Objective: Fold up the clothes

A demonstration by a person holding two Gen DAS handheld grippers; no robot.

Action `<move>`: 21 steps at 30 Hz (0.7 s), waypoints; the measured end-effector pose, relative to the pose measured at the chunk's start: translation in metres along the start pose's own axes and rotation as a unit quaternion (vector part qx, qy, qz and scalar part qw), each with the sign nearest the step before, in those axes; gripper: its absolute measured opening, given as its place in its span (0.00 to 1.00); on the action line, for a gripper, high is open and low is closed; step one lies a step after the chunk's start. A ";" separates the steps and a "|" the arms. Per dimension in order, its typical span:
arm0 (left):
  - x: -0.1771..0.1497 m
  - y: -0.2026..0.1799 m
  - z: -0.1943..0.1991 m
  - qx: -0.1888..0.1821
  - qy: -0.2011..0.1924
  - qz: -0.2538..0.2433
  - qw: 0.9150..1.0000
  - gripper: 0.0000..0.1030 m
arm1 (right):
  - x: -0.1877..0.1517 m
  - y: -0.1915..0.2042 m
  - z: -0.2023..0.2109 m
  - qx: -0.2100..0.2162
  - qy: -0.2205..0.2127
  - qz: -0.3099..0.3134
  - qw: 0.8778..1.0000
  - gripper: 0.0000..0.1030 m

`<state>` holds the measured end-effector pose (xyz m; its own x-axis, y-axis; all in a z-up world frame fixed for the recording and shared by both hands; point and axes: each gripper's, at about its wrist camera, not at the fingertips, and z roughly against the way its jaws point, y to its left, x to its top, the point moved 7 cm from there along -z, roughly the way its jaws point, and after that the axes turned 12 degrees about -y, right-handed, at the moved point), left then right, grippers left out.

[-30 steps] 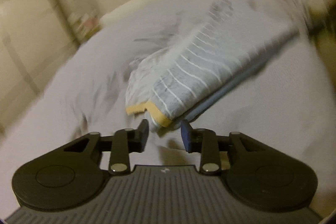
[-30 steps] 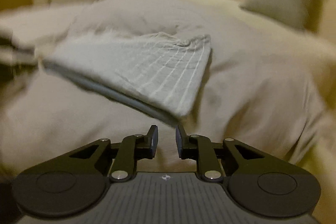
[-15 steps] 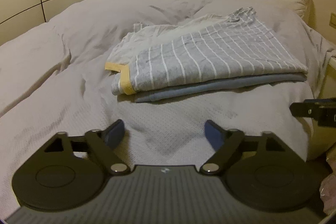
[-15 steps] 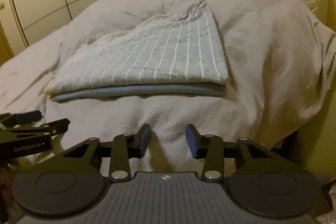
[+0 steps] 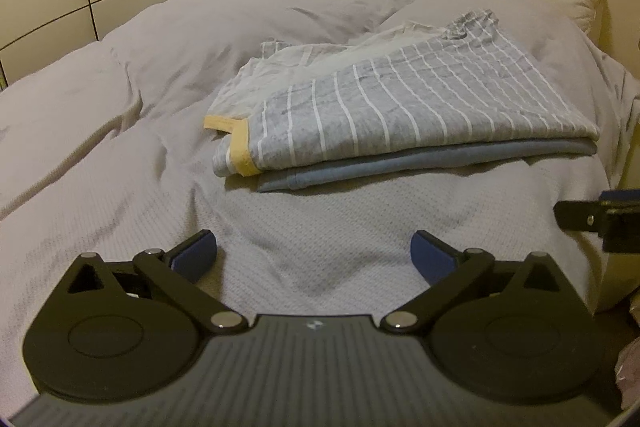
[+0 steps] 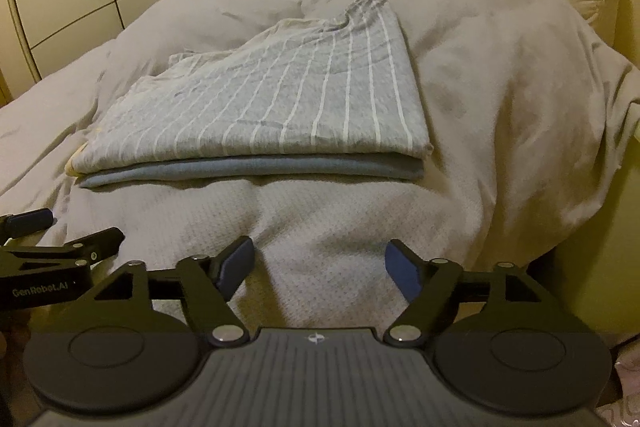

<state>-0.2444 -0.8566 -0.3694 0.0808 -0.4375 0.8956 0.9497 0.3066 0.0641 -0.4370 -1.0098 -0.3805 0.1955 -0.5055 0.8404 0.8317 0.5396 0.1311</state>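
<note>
Clothes (image 5: pixel 420 119) unmoved, both jaws apparently wider

the folded garment (image 5: pixel 420 115) on top is grey with thin white stripes and a yellow trim, over a plain blue folded piece (image 5: pixel 400 167). the bed cover (image 5: pixel 200 27) is pale grey; each gripper is black with blue pads (image 5: pixel 194 255).
</note>
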 end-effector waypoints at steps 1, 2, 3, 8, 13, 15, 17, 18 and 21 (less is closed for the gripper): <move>0.000 0.000 0.000 0.000 -0.001 -0.001 1.000 0.99 | 0.000 0.000 0.002 -0.002 0.001 -0.002 1.000 0.76; 0.001 0.000 0.001 -0.001 -0.003 -0.006 1.000 0.99 | 0.000 0.000 0.003 -0.004 0.002 -0.004 1.000 0.78; 0.002 0.000 0.003 -0.001 -0.006 -0.006 1.000 0.99 | 0.001 0.001 0.005 -0.005 0.003 -0.007 1.000 0.80; 0.006 0.006 0.018 0.008 -0.006 0.009 1.000 0.99 | 0.005 0.006 0.015 -0.015 0.000 -0.008 1.000 0.84; 0.008 0.009 0.034 0.010 -0.004 0.010 1.000 0.99 | 0.006 0.016 0.027 -0.018 -0.006 -0.001 1.000 0.85; 0.008 0.011 0.040 0.008 -0.003 0.017 1.000 0.99 | 0.007 0.018 0.033 -0.017 -0.008 -0.004 1.000 0.85; 0.008 0.012 0.046 0.003 -0.003 0.024 1.000 0.99 | 0.008 0.020 0.039 -0.016 -0.011 -0.006 1.000 0.85; 0.008 0.012 0.049 0.001 -0.003 0.026 1.000 0.99 | 0.009 0.021 0.041 -0.017 -0.012 -0.006 1.000 0.85; 0.007 0.013 0.057 0.003 -0.004 0.027 1.000 0.99 | 0.010 0.021 0.049 -0.017 -0.015 -0.008 1.000 0.85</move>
<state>-0.2486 -0.8073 -0.3372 0.1299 -0.4142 0.9009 0.9419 0.3354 0.0184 -0.4429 -0.9699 -0.3438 0.1663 -0.4941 0.8534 0.8516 0.5083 0.1283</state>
